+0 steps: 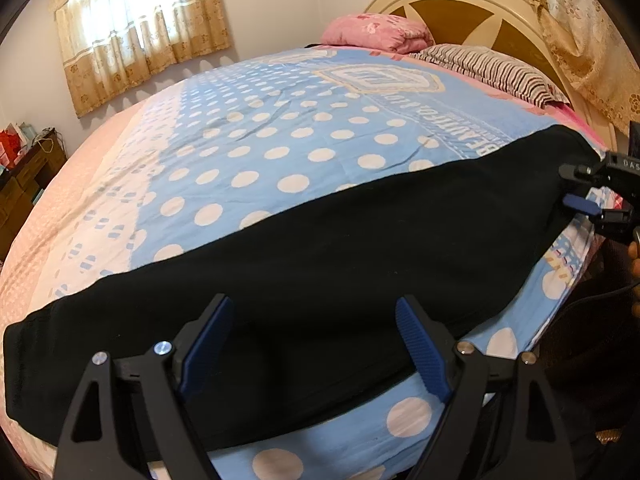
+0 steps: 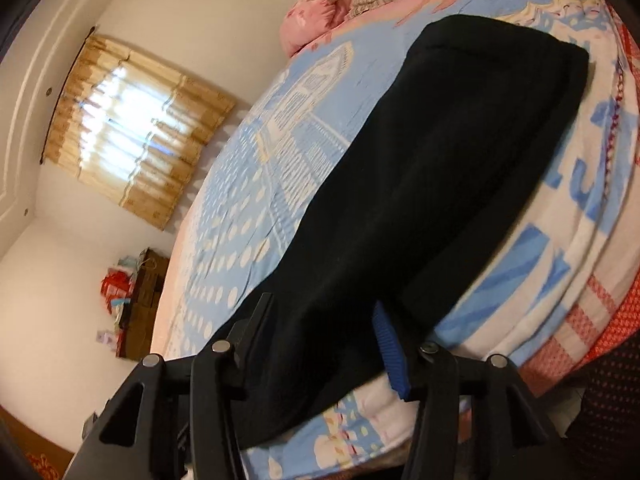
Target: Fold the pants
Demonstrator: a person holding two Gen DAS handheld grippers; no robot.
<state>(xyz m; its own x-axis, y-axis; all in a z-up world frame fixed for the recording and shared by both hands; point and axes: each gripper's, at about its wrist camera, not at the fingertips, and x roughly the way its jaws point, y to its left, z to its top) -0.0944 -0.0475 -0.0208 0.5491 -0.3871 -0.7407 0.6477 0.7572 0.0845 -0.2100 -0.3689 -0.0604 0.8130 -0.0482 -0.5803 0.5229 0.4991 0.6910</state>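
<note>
1. The pants (image 1: 320,248) lie flat as a long black band across the near edge of the bed (image 1: 260,128), running from 8 o'clock to 2 o'clock in the left wrist view.
2. Under them is a blue sheet (image 1: 280,152) with white dots; nothing rests on the pants.
3. A striped pillow (image 1: 492,68) and a pink pillow (image 1: 376,32) sit at the headboard (image 1: 452,4), at 1 o'clock, well apart from the pants.
4. A curtained window (image 1: 136,28) is at 11 o'clock; a dark cabinet (image 1: 28,184) stands at 9 o'clock.
5. The left gripper (image 1: 312,344) hovers over the pants' near edge, jaws spread wide, holding nothing.
6. The right gripper (image 2: 324,332) is at the pants' end; cloth lies between its partly spread jaws. The view is blurred, so I cannot tell whether the pads press on it.
</note>
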